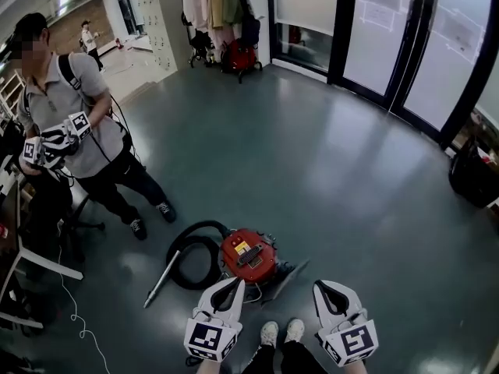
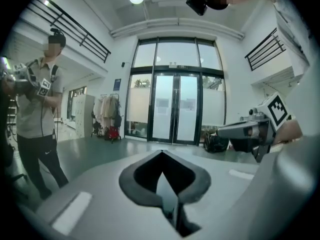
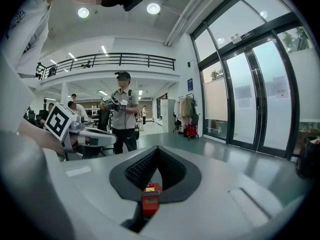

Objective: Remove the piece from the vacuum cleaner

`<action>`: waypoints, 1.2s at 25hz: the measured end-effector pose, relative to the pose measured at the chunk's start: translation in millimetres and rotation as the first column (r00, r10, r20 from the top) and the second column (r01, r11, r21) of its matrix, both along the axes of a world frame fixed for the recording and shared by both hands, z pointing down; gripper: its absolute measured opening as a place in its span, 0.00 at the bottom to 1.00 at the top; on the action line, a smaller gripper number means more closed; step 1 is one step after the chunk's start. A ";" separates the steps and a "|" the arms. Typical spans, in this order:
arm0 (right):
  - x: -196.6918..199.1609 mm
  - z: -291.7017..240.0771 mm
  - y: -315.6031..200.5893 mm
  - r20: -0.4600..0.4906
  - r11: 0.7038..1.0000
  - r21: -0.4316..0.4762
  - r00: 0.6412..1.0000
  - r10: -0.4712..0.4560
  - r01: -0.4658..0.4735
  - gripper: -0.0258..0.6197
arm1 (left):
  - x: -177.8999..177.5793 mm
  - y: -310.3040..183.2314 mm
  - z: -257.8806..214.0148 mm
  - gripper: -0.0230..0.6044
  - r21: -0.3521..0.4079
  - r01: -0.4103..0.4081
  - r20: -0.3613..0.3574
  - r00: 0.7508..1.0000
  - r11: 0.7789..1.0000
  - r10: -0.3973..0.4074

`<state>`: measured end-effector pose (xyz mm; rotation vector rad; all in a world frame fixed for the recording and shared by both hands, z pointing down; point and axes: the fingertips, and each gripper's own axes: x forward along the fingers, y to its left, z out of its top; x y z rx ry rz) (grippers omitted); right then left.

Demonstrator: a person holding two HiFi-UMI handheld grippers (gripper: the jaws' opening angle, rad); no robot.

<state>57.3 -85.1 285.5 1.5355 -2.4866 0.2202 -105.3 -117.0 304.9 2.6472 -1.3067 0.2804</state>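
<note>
A red vacuum cleaner sits on the grey floor just ahead of my feet. Its black hose loops to the left and ends in a metal wand. My left gripper hovers over the vacuum's near left edge, jaws together and empty. To the vacuum's right my right gripper hangs above bare floor, also shut. The left gripper view shows that gripper closed, with the right gripper beside it. Low in the slit of my right gripper a bit of the red vacuum shows.
A person holding marker-cube grippers stands at the left, near a desk frame and a loose cable. Glass doors line the far wall. A black bag sits at the right and a coat rack at the back.
</note>
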 end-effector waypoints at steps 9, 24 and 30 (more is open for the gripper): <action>17.7 129.6 -45.4 -0.062 0.984 -0.105 0.987 -0.149 0.142 0.07 | 49.7 -52.2 186.2 0.04 -0.247 -0.129 0.253 0.948 0.960 0.193; 39.0 422.8 -72.4 -0.511 0.706 -0.508 0.486 -0.709 0.494 0.47 | 100.0 -94.5 406.0 0.04 -0.484 -0.161 0.408 0.828 0.860 0.384; 38.6 490.8 -78.9 -0.530 0.596 -0.634 0.285 -0.799 0.493 0.48 | 90.4 -90.5 439.3 0.04 -0.511 -0.130 0.420 0.825 0.850 0.379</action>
